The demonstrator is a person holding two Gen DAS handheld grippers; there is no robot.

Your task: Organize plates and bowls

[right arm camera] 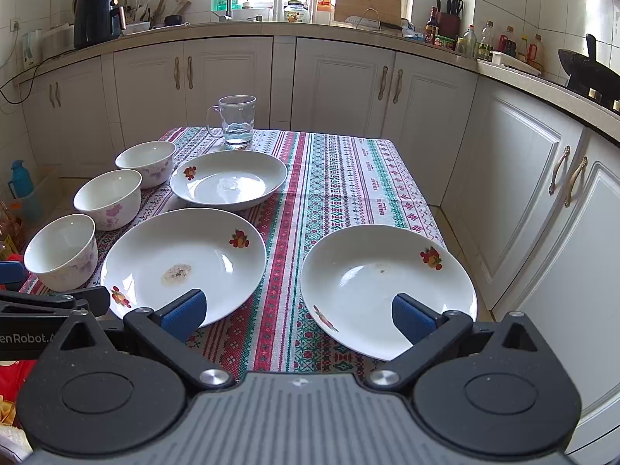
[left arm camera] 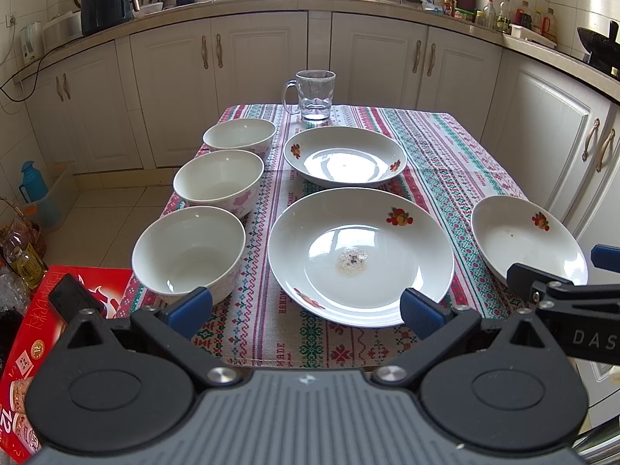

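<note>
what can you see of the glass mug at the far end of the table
The glass mug is clear, with a dimpled wall and a loop handle on its left side as both views show it. It stands upright on the striped tablecloth near the table's far edge, just beyond the farthest plate, whose rim it nears; contact cannot be told. It looks empty or nearly so; a little water at the bottom is possible. Nothing grips it.

Left gripper (left arm camera: 306, 308): jaws spread wide, nothing between the blue pads (left arm camera: 190, 306), tilted downward. Right gripper (right arm camera: 298, 312): likewise wide and empty (its tip shows at the right edge of the left wrist view), tilted downward.
</note>
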